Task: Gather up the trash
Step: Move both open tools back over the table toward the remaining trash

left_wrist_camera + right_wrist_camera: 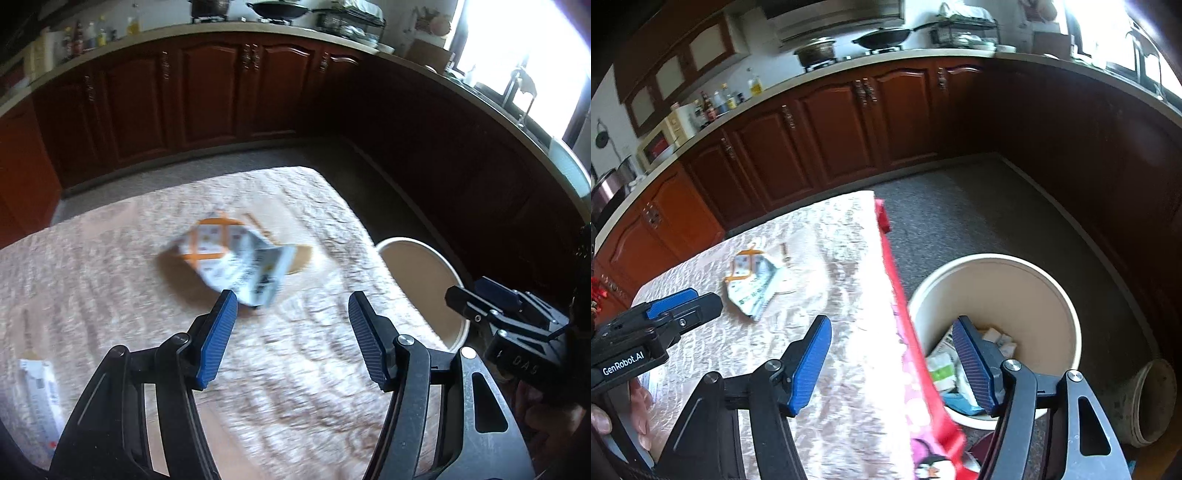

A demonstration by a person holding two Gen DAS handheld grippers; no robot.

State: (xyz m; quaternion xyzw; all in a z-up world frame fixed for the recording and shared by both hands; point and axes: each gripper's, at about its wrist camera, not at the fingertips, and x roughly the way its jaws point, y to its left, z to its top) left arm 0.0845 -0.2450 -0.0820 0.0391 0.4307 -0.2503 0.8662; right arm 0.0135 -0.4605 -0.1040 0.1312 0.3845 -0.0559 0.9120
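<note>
Left gripper (291,302) fingers spread, empty — crumpled wrapper (236,262) on table (110,266) just ahead. Right gripper (890,328) fingers apart, empty — over table edge beside bin (1052,291).

I am working in a home kitchen. Red-brown wooden cabinets (827,122) run along two walls under a pale countertop (849,61). On it I see a wok (882,37) and a pot (816,51) on a stove, a row of bottles (720,99), a dish rack (964,31) and a microwave (657,146).
</note>
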